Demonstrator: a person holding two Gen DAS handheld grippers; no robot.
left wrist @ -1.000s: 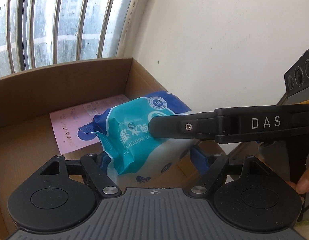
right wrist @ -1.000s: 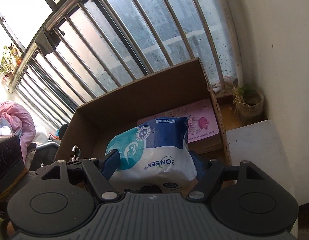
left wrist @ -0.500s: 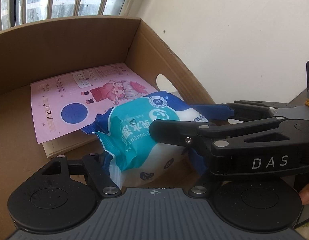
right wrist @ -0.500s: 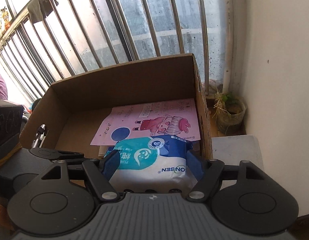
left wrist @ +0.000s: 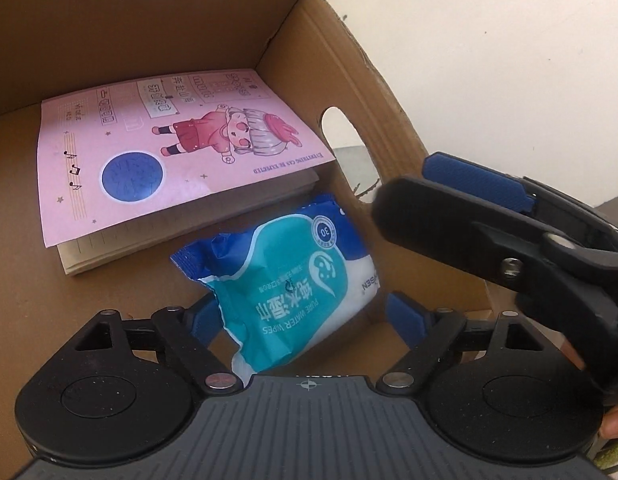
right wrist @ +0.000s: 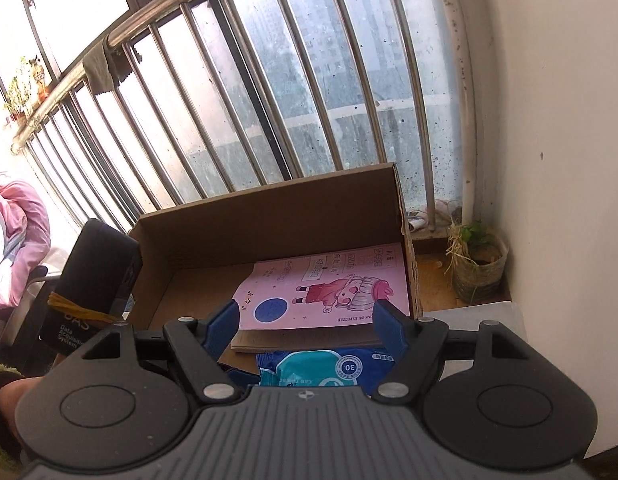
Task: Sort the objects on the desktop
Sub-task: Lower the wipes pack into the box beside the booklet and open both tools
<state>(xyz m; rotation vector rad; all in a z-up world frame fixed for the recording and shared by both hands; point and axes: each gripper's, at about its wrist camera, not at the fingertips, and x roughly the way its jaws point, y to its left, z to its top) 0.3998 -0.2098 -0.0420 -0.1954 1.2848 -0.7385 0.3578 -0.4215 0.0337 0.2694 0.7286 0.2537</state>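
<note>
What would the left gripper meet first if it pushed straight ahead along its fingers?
Most likely the wet wipes pack, which lies between the open left gripper fingers on the cardboard box floor; depth is uncertain.

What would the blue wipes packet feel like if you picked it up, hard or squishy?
Probably squishy: the wipes packet is a soft plastic pouch with crinkled ends, so it would likely bend and sag. Its shiny wrapper may be a bit slippery. It lies flat in the cardboard box, so it shouldn't roll.

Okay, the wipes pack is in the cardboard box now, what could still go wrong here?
The wipes pack lies between the open left gripper's fingers, so pulling back carelessly could snag it. The right gripper hovers close above the cardboard box and may bump its wall. The pack lies near the pink notebook and could shove it.
</note>
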